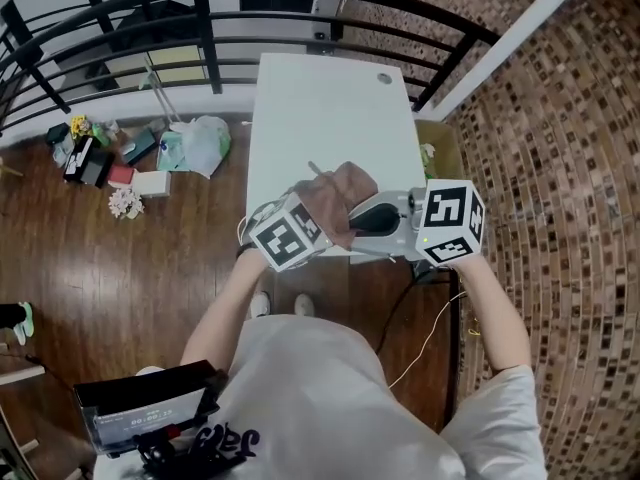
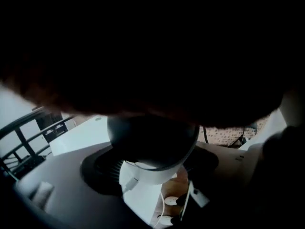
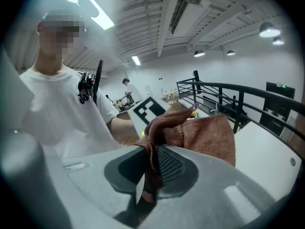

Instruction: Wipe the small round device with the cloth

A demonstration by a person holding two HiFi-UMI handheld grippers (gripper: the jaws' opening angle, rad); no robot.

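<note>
In the head view both grippers meet just past the near edge of the white table (image 1: 330,108). My left gripper (image 1: 318,223) is shut on a bunched brown cloth (image 1: 335,193), which lies over the small round device (image 1: 375,218). My right gripper (image 1: 398,220) grips that device from the right. The left gripper view is mostly darkened by the cloth (image 2: 143,56). Below it shows the device (image 2: 152,147), with a dark dome, a white base and a white cable. In the right gripper view the cloth (image 3: 200,132) drapes over the device's dark mesh (image 3: 169,166).
A black curved railing (image 1: 200,8) runs behind the table. Bags and small clutter (image 1: 130,158) lie on the wooden floor at the left. A patterned brick wall (image 1: 560,118) fills the right side. A thin cable (image 1: 420,338) trails over the floor below my right arm.
</note>
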